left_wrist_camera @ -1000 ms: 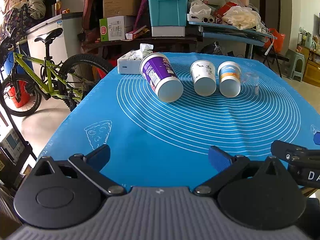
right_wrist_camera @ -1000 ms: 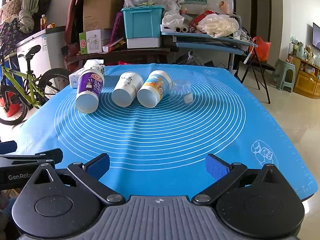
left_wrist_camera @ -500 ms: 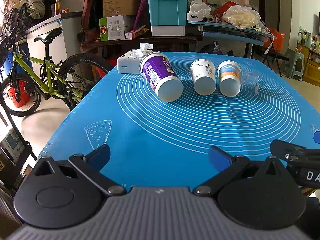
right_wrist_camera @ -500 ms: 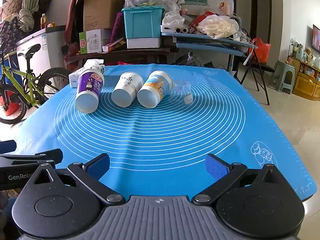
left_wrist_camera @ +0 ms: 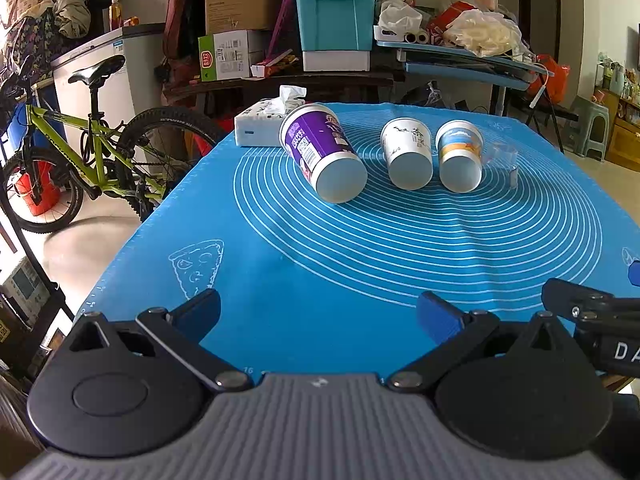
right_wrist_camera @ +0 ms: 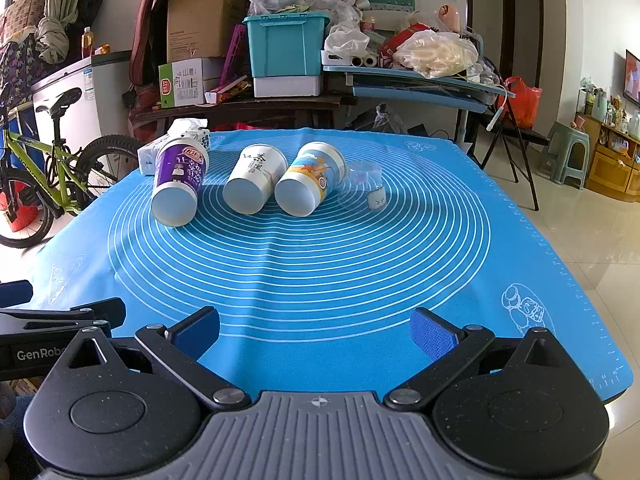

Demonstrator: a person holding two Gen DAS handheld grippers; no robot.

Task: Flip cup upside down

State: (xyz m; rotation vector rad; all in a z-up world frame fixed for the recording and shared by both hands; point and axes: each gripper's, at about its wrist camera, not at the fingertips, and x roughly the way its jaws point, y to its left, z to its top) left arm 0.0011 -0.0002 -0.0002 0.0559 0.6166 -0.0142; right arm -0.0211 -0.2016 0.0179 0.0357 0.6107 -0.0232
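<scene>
Four cups are seen lying on their sides in a row toward the far edge of the blue mat (right_wrist_camera: 320,280), bases facing the cameras: purple cup (right_wrist_camera: 178,184) nearest the far left corner, white cup (right_wrist_camera: 254,180) beside it, blue-orange cup (right_wrist_camera: 310,180) touching the white one, clear plastic cup (right_wrist_camera: 366,186) just right of that. A tissue box (right_wrist_camera: 176,140) is placed at the far left corner behind the purple cup. Left gripper (left_wrist_camera: 318,314) is held over the near edge, jaws spread wide, nothing gripped. Right gripper (right_wrist_camera: 316,330) likewise at the near edge, released and empty. Both are well apart from the cups. A bicycle (left_wrist_camera: 80,152) is parked off the left edge.
</scene>
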